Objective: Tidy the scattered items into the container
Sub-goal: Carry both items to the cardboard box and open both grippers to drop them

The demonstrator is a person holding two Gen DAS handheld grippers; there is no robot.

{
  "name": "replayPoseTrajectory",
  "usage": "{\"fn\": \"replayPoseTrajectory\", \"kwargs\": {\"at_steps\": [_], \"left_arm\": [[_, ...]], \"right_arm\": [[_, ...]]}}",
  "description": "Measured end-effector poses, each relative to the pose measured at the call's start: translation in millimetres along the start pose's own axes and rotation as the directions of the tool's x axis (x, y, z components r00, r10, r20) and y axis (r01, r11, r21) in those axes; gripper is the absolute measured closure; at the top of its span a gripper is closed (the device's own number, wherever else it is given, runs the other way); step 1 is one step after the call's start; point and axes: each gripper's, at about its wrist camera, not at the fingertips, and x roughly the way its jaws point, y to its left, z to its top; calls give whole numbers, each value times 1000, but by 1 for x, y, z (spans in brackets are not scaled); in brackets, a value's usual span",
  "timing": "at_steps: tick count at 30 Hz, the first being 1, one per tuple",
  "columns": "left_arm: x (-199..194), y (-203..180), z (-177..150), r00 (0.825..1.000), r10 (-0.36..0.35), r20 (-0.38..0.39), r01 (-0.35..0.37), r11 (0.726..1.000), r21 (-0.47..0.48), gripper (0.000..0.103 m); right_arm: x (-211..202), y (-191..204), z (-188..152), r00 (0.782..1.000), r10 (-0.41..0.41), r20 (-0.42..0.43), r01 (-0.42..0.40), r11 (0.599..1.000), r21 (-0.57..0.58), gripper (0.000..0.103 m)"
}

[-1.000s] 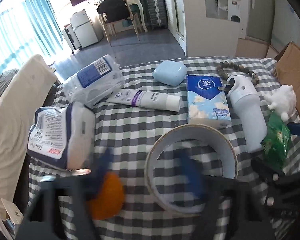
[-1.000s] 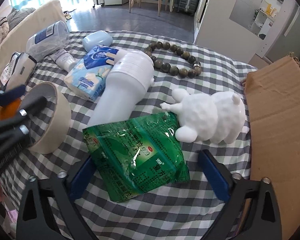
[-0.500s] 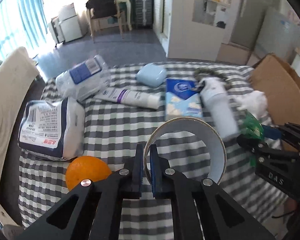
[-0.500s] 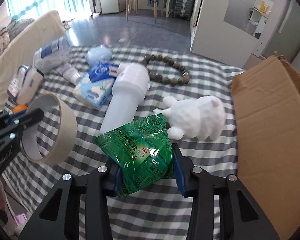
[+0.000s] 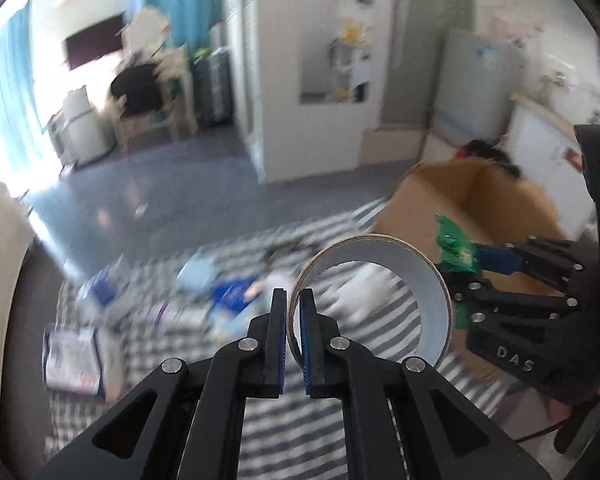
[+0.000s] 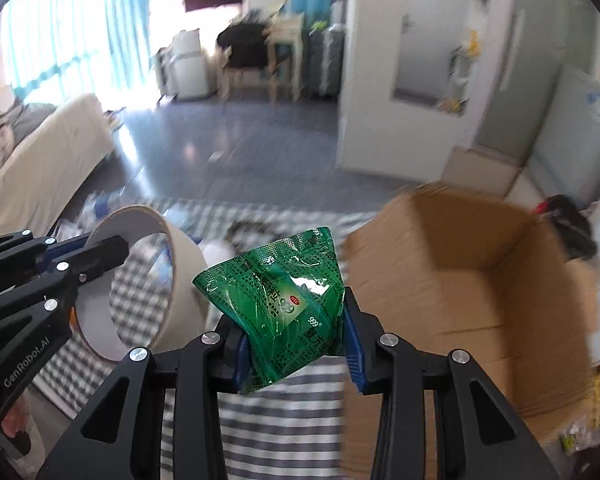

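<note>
The left gripper [image 5: 294, 312] is clamped on the wall of a roll of tape [image 5: 416, 264], holding it in the air above the checked tablecloth [image 5: 284, 412]. The right gripper [image 6: 294, 344] is closing its jaws on a green packet [image 6: 284, 296], which is pinched between the blue pads and crumpled upward. The open cardboard box [image 6: 480, 280] stands just to the right of the packet. Other items on the cloth are too blurred to tell.
</note>
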Motion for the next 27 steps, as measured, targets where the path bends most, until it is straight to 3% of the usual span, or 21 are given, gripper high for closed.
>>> {"fn": "replayPoseTrajectory", "kwargs": {"at_steps": [3,5,11,15,20,21,22,23,25,26,27], "left_arm": [[-3,-37,31,996,-66,54,63,997,52,97],[5,-59,45,990,-134,45,132,989,60,97],[46,-142,67,976,-216,-6,215,967,139,97],[83,-186,72,968,-236,-85,247,957,155,97],[117,-208,69,966,-218,-142,239,959,152,93],[119,-209,68,968,-208,-143,230,961,152,89],[119,-210,65,969,-201,-144,223,962,157,74],[120,-211,63,972,-185,-147,209,963,168,41],[118,-209,61,989,-98,-111,117,976,181,12],[114,-206,61,994,-74,-80,87,979,182,4],[110,-202,61,994,-84,-69,95,979,182,2]], "right_arm": [[-27,-34,5,996,-83,40,81,996,48,66],[-38,-60,4,990,-134,40,130,987,89,66],[-28,-140,-18,966,-239,-94,253,946,202,66],[-6,-183,-39,947,-242,-211,293,921,259,66],[23,-214,-54,937,-217,-272,296,910,292,63],[26,-216,-55,933,-226,-280,307,907,290,58],[29,-216,-57,927,-242,-288,323,904,280,47],[29,-218,-58,920,-261,-293,341,900,270,38],[26,-222,-60,900,-314,-302,395,880,262,21],[24,-224,-59,903,-312,-297,393,879,271,21],[22,-225,-57,909,-300,-289,380,881,282,20]]}}
